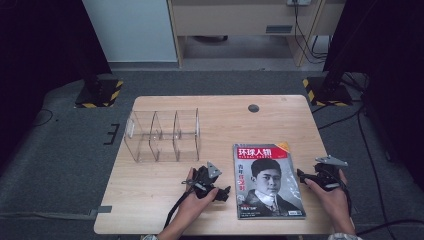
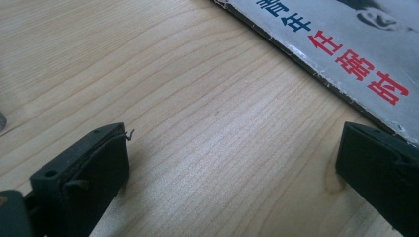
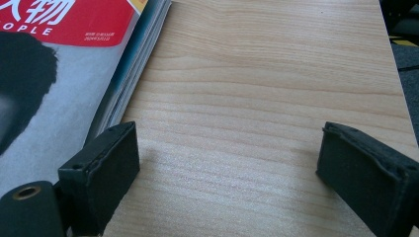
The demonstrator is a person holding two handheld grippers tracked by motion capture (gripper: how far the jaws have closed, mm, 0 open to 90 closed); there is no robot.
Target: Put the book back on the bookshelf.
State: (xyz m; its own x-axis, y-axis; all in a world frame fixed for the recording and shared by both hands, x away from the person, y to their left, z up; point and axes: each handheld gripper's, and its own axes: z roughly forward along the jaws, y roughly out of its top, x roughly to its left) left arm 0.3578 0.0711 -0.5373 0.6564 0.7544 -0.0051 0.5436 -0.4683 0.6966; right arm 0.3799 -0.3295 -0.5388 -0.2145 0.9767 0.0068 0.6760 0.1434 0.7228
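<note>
A magazine (image 1: 267,180) with a red title and a portrait cover lies flat on the wooden table (image 1: 150,200), right of centre. A clear acrylic organizer (image 1: 162,135) with three compartments stands at the table's left middle. My left gripper (image 1: 223,186) rests low just left of the magazine and is open. In the left gripper view its jaws (image 2: 232,158) span bare wood, with the magazine's edge (image 2: 346,44) beyond the right jaw. My right gripper (image 1: 316,174) sits at the magazine's right edge, also open. In the right gripper view (image 3: 227,163) nothing lies between the jaws, and the magazine's pages (image 3: 59,74) are by the left jaw.
A round cable hole (image 1: 253,108) sits near the table's far edge. Two black stands on striped bases (image 1: 100,92) (image 1: 325,90) flank the table on the grey floor. Cables trail at the right. The table's right edge (image 3: 395,89) is close to my right gripper.
</note>
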